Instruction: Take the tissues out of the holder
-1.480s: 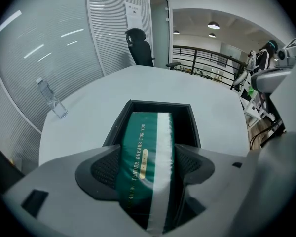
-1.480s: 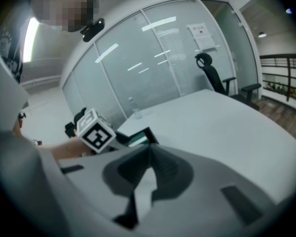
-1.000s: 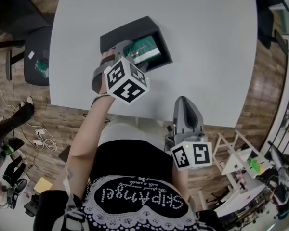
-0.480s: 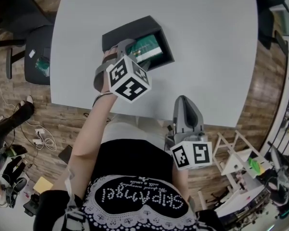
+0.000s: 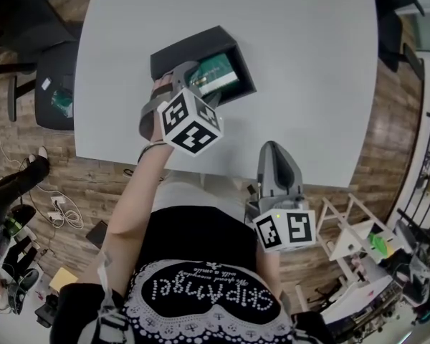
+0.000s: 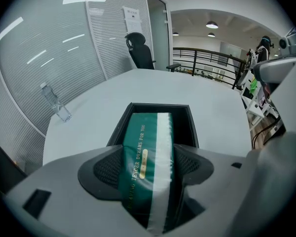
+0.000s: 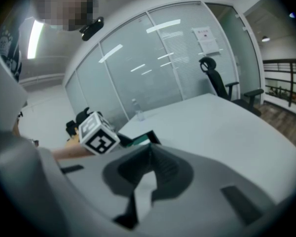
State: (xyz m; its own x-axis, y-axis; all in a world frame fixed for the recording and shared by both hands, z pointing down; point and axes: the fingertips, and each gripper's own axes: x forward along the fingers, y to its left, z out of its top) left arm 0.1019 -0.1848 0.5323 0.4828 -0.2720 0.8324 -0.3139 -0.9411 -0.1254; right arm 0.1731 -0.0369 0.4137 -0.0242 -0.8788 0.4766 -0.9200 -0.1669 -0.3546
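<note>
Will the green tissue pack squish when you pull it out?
Probably a little: the pack looks soft-wrapped, and the left gripper pinches its sides. Its plastic-looking wrapper might slip. It's likely light, so the holder may not lift with it.

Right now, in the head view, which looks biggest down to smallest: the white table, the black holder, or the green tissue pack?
1. white table, by far the largest.
2. black holder.
3. green tissue pack, smallest, though the left gripper covers part of it.
</note>
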